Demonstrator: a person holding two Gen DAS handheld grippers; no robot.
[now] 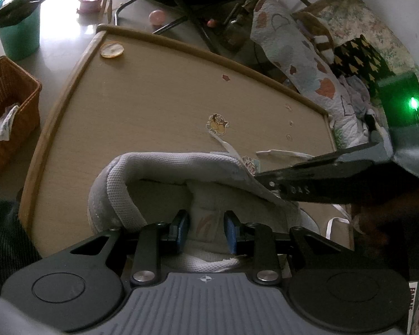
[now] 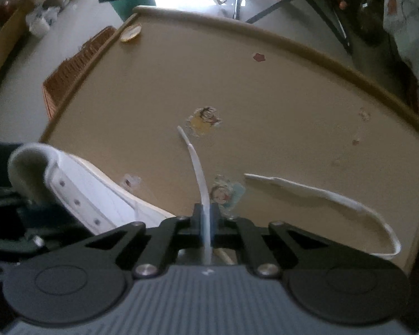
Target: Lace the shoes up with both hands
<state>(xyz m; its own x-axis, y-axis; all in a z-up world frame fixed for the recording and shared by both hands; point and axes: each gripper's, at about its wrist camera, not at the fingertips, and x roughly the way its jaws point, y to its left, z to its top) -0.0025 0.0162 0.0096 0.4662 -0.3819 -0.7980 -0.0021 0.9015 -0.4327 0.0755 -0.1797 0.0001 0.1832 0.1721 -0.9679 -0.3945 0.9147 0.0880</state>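
A white and grey sneaker [image 1: 131,184] stands on the wooden table [image 1: 153,97], its opening facing me in the left wrist view. My left gripper [image 1: 206,227] is shut on the shoe's tongue [image 1: 205,217], one blue pad on each side. My right gripper [image 2: 206,217] is shut on the white lace [image 2: 198,167]. The lace's tip [image 2: 180,131] lies ahead on the table. Another stretch of lace [image 2: 321,192] loops off to the right. The shoe's side with its eyelets [image 2: 76,202] is at the left of the right wrist view. The right gripper [image 1: 265,181] hangs just over the shoe's right edge.
A wicker basket [image 1: 8,103] and a green bucket [image 1: 21,33] stand on the floor left of the table. A round disc [image 1: 111,50] lies at the table's far corner. A quilt [image 1: 307,69] is heaped at the right, chair legs [image 1: 187,19] beyond. The table has a raised rim.
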